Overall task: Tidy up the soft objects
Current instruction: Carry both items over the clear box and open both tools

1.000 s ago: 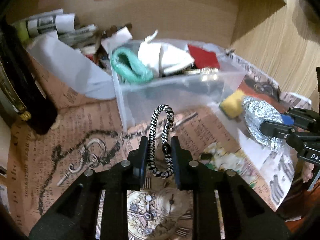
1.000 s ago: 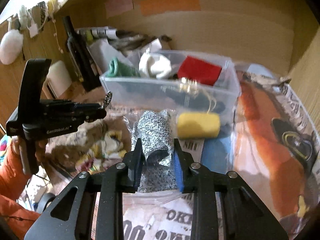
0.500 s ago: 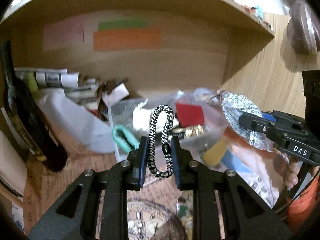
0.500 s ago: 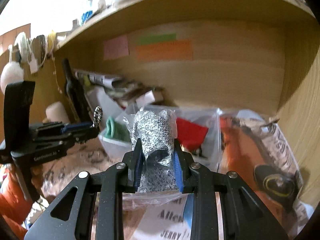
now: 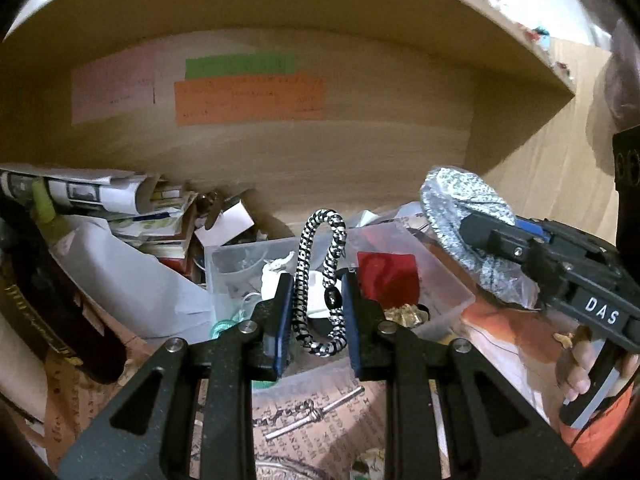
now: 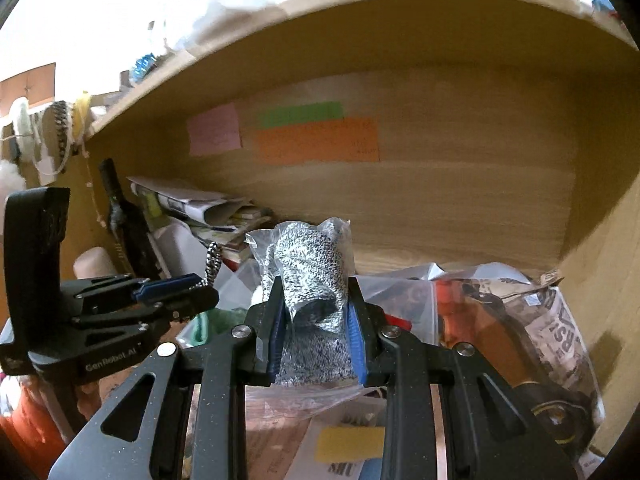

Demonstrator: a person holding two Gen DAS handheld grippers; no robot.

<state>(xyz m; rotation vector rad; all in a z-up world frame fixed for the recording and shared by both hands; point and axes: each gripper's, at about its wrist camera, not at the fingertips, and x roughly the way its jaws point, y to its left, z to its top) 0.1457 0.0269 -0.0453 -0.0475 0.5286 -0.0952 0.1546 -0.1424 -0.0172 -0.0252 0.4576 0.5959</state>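
Observation:
My left gripper (image 5: 316, 292) is shut on a black-and-white braided hair tie (image 5: 320, 276) and holds it up in front of the clear plastic bin (image 5: 448, 280). The bin holds a red cloth (image 5: 390, 276), a white cloth (image 5: 276, 280) and a teal cord (image 5: 228, 322). My right gripper (image 6: 314, 312) is shut on a grey speckled fabric roll in a clear bag (image 6: 310, 276), raised above the shelf floor. In the left wrist view the roll (image 5: 464, 208) is at the right, above the bin's right end. The left gripper (image 6: 176, 292) shows at the left of the right wrist view.
A dark bottle (image 5: 48, 308) stands at the left. Rolled papers and books (image 5: 120, 204) are piled behind the bin. A yellow sponge (image 6: 348, 444) lies on newspaper below my right gripper. The wooden back wall (image 5: 320, 152) carries coloured notes. A shelf board (image 6: 360, 28) hangs overhead.
Both grippers have risen and tilted up with their loads still held. The bin now sits lower in both views, and the back wall and upper shelf fill more of them.

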